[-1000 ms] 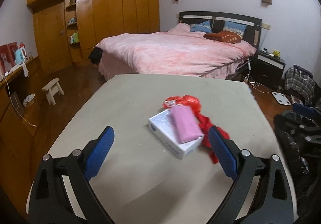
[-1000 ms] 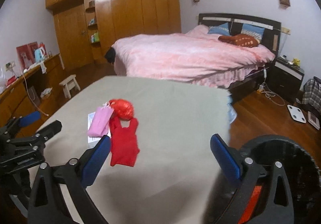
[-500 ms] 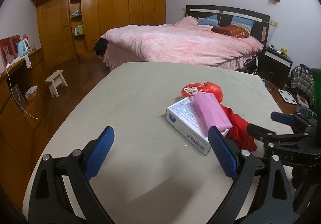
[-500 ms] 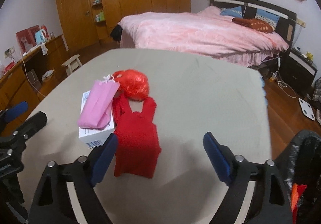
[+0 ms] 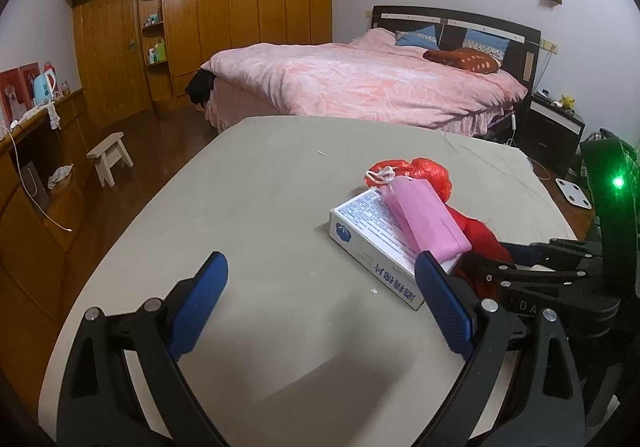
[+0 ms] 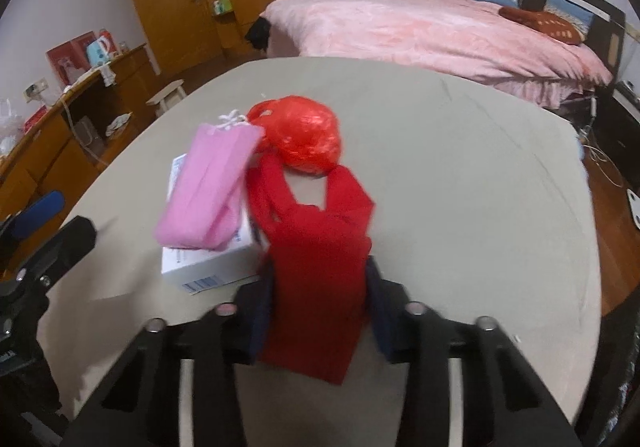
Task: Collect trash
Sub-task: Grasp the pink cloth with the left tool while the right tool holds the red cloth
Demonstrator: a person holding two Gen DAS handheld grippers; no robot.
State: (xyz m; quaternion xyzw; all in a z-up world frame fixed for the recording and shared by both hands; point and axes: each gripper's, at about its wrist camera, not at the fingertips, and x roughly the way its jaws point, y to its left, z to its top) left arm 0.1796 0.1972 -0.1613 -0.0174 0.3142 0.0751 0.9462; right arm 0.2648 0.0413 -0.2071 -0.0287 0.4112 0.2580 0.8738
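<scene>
On the grey table a flat red bag lies below a crumpled red plastic bag. A pink pouch rests on a white box to their left. My right gripper is closing its jaws, and the pads meet both sides of the flat red bag's near end. In the left wrist view my left gripper hangs open over bare table, its right finger just in front of the white box. The pink pouch lies on top of that box.
A pink bed stands beyond the table's far edge, with a wooden wardrobe behind it. A small stool and a white scale are on the floor. Black bin-bag plastic shows at the table's right.
My right gripper came down and forward over the flat red bag and narrowed its jaws onto it. My left gripper sank slightly towards the white box and stayed open.
</scene>
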